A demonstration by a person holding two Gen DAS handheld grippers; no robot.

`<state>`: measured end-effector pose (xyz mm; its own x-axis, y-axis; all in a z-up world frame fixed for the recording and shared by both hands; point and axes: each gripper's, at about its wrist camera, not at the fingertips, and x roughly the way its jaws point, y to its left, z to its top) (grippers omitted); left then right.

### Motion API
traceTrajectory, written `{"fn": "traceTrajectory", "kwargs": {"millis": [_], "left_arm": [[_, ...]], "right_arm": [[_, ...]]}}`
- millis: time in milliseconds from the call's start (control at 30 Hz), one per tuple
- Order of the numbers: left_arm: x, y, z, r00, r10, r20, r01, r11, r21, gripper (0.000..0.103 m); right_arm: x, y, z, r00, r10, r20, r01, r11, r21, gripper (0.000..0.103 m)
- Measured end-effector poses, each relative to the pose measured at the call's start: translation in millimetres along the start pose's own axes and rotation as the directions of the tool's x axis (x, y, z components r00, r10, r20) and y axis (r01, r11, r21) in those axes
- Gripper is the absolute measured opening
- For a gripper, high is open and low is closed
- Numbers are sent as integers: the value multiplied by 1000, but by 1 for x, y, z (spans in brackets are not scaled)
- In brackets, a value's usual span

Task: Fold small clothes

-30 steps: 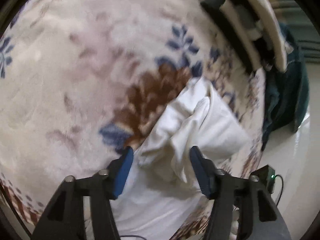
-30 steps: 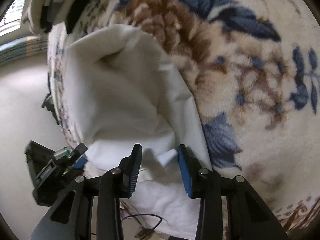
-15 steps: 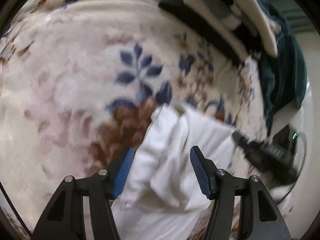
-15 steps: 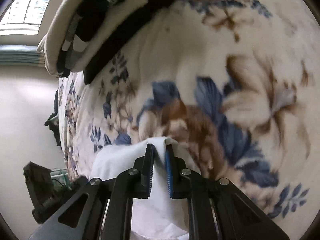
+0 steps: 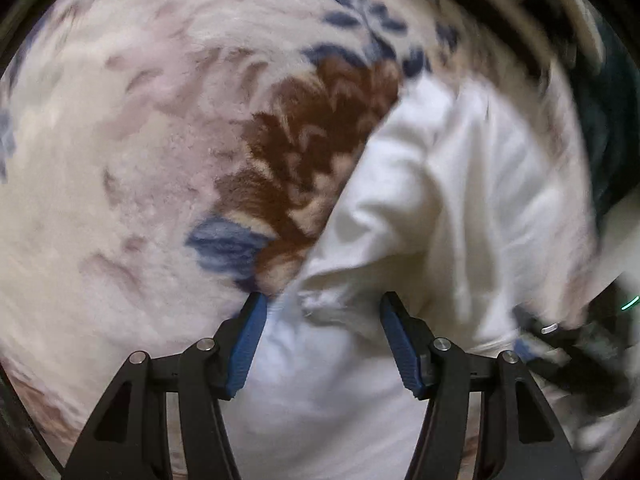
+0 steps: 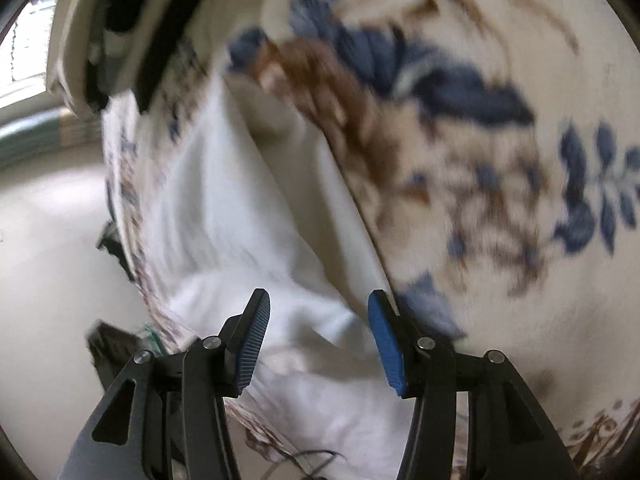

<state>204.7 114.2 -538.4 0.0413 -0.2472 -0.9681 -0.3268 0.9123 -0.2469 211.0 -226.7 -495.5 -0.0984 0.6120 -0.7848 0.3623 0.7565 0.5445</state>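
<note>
Looked forward along each gripper's fingers, close above the floral blanket [image 5: 132,168]; left view faced rightward over it, right view leftward. Shared the white garment [image 5: 448,208] [image 6: 224,216].

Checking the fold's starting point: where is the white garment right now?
The white garment lies crumpled on the floral blanket, near its edge; it fills the right of the left wrist view and centre-left of the right wrist view.
</note>
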Motion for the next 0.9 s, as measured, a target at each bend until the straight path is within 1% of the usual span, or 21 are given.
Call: {"fn": "traceTrajectory", "kwargs": {"millis": [67, 100, 133, 200, 233, 267, 300, 333, 367, 433, 467, 500, 533, 567, 600, 700, 733, 767, 833, 867, 900], "left_arm": [[-1, -8, -9, 998, 66, -18, -64, 996, 60, 57], [-2, -9, -14, 997, 70, -34, -68, 995, 72, 57], [-7, -7, -19, 998, 38, -45, -35, 998, 59, 57], [-18, -1, -22, 999, -21, -42, 21, 1000, 4, 57], [-27, 4, -18, 995, -93, -22, 92, 994, -50, 57], [-32, 8, -14, 990, -140, -1, 140, 987, -85, 57], [-39, 11, -7, 982, -189, 32, 191, 974, -125, 57], [-45, 15, 4, 964, -254, 76, 263, 951, -161, 57], [-46, 16, 13, 953, -288, 97, 302, 936, -180, 57], [-44, 16, 30, 938, -323, 130, 344, 917, -204, 57], [-44, 16, 38, 929, -337, 152, 364, 908, -208, 56], [-43, 15, 42, 931, -330, 158, 358, 912, -202, 54], [-44, 9, 47, 933, -317, 171, 346, 920, -183, 21], [-44, 3, 48, 935, -307, 179, 336, 927, -164, 5], [-45, 0, 49, 937, -297, 184, 325, 934, -149, 5], [-49, 0, 44, 936, -290, 197, 319, 939, -132, 5], [-49, 2, 40, 937, -291, 195, 320, 937, -142, 5], [-49, 7, 39, 933, -301, 197, 333, 930, -155, 5], [-55, 14, 33, 918, -336, 211, 375, 910, -180, 5], [-58, 14, 35, 913, -346, 215, 385, 905, -179, 5], [-58, 12, 37, 920, -334, 204, 369, 915, -164, 5]], "right_arm": [[8, 4, -8, 998, -62, -17, 61, 997, -42, 54], [9, 7, -11, 996, -82, -19, 81, 995, -63, 53], [9, 11, -15, 995, -102, -19, 99, 991, -88, 53], [9, 15, -20, 995, -97, -26, 94, 990, -101, 53], [9, 16, -22, 995, -90, -32, 87, 991, -99, 53], [10, 18, -23, 996, -81, -37, 77, 992, -97, 53], [11, 18, -25, 997, -73, -39, 69, 993, -95, 53], [11, 19, -26, 997, -71, -38, 67, 993, -93, 53], [13, 20, -25, 997, -70, -38, 67, 994, -89, 53], [16, 20, -23, 998, -56, -34, 53, 996, -71, 53], [14, 17, -21, 998, -48, -28, 46, 997, -62, 52], [11, 15, -21, 999, -41, -16, 40, 997, -63, 38], [11, 16, -19, 999, -43, -7, 43, 997, -69, 30], [9, 18, -18, 999, -49, 0, 49, 996, -77, 23], [7, 19, -18, 999, -47, 11, 47, 996, -81, 19], [-4, 20, -16, 998, -38, 43, 41, 996, -79, 18], [-8, 21, -15, 998, -35, 52, 39, 996, -79, 18], [-12, 21, -15, 998, -31, 62, 36, 996, -80, 17], [-20, 23, -13, 997, -19, 70, 25, 996, -90, 17], [-24, 24, -12, 997, -13, 71, 20, 996, -93, 17], [-27, 25, -12, 998, -4, 67, 11, 995, -100, 17]]}}
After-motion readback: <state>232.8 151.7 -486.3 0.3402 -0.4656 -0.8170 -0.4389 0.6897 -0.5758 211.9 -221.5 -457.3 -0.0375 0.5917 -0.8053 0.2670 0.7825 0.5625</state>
